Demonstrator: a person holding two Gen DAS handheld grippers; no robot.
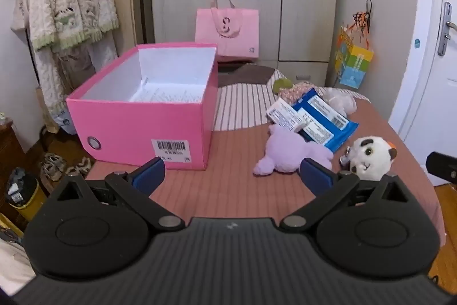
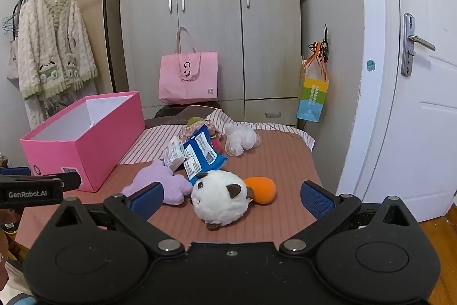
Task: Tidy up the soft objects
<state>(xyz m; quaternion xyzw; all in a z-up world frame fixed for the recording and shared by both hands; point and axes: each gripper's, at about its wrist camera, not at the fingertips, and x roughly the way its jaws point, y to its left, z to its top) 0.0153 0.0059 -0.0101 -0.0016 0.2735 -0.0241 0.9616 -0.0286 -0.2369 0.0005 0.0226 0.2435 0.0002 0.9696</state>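
An open pink box (image 1: 137, 130) (image 2: 85, 145) stands on the bed at the left, with only paper inside. A purple plush (image 1: 288, 153) (image 2: 162, 182) lies right of it. A white panda plush (image 1: 368, 155) (image 2: 220, 197) with an orange tail (image 2: 261, 189) lies nearer. Blue wipe packs (image 1: 320, 119) (image 2: 200, 156) and a white plush (image 2: 240, 139) lie behind. My left gripper (image 1: 232, 175) is open and empty, above the bed before the box. My right gripper (image 2: 232, 196) is open, its fingers on either side of the panda, not touching.
A pink tote bag (image 1: 228, 30) stands at the far end before the wardrobe (image 2: 208, 5). A clothes rack with a robe (image 1: 65, 5) is at the left. A door (image 2: 422, 76) and a colourful hanging bag (image 2: 312, 96) are at the right. The bed edge (image 1: 422, 162) drops off right.
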